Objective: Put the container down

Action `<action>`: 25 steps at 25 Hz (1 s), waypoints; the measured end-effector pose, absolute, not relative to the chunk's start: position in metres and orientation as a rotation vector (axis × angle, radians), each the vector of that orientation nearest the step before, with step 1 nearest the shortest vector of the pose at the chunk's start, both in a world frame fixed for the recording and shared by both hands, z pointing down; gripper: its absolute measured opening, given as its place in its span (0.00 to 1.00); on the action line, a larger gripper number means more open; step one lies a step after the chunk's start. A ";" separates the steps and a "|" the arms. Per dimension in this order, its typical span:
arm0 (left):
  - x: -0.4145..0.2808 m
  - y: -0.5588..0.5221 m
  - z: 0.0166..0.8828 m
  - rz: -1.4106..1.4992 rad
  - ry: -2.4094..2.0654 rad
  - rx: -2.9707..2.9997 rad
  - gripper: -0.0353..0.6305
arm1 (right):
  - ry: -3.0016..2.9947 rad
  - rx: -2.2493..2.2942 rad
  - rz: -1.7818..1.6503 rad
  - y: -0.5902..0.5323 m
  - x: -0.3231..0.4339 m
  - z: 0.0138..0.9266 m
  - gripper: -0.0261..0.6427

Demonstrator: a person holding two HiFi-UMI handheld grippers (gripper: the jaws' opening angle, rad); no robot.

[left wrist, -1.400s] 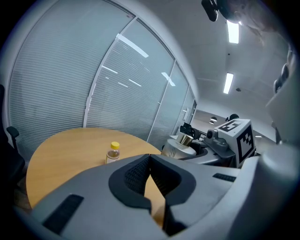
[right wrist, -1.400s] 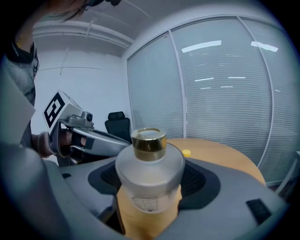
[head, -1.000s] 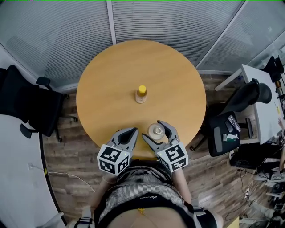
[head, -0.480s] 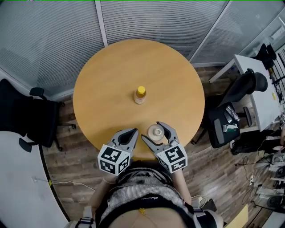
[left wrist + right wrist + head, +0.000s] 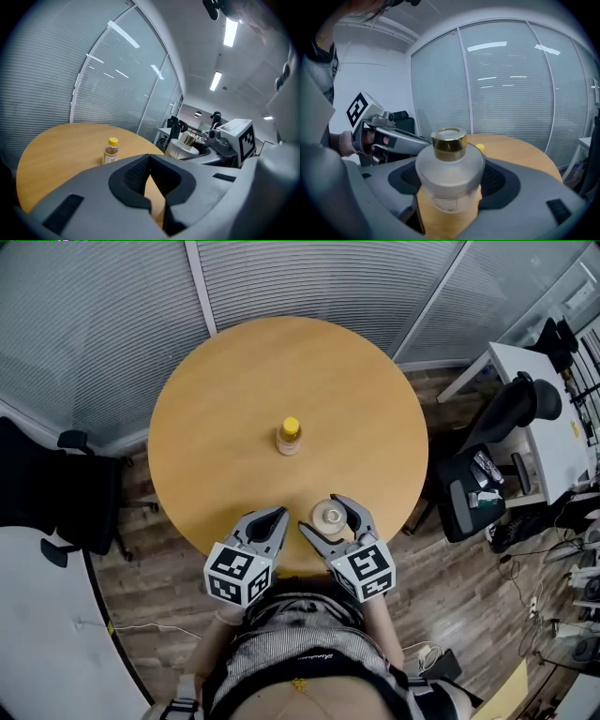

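The container (image 5: pixel 329 516) is a frosted glass bottle with a gold cap, at the near edge of the round wooden table (image 5: pixel 234 381). My right gripper (image 5: pixel 322 512) is shut on it, one pad against each side of its body (image 5: pixel 449 173). I cannot tell whether its base touches the table. My left gripper (image 5: pixel 278 516) hovers just left of it, shut and holding nothing, with its pads meeting (image 5: pixel 149 159). From the left gripper view the container (image 5: pixel 180 149) shows to the right.
A small clear bottle with a yellow cap (image 5: pixel 289 437) stands upright near the table's middle. Black office chairs (image 5: pixel 56 493) stand left and right of the table. A desk with clutter (image 5: pixel 562 418) is at the right, and blinds line the glass wall behind.
Only the head view has drifted a little. Both grippers and the container keep the same pose at the table's near edge.
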State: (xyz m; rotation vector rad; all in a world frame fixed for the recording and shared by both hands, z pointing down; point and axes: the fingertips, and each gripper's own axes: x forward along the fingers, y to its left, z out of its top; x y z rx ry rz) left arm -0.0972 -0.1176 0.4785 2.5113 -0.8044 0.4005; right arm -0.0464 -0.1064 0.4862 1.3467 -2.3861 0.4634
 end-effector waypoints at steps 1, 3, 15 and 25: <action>-0.095 -0.117 0.479 0.401 -0.810 2.507 0.09 | -2.390 1.339 0.464 -0.107 -0.044 0.486 0.56; -0.089 -0.116 0.478 0.400 -0.827 2.497 0.09 | -2.397 1.319 0.465 -0.107 -0.038 0.486 0.56; -0.057 -0.117 0.476 0.371 -0.980 2.418 0.09 | -2.453 1.182 0.426 -0.118 0.002 0.480 0.56; -0.046 -0.120 0.472 0.380 -1.046 2.412 0.09 | -2.492 1.115 0.401 -0.122 0.008 0.479 0.56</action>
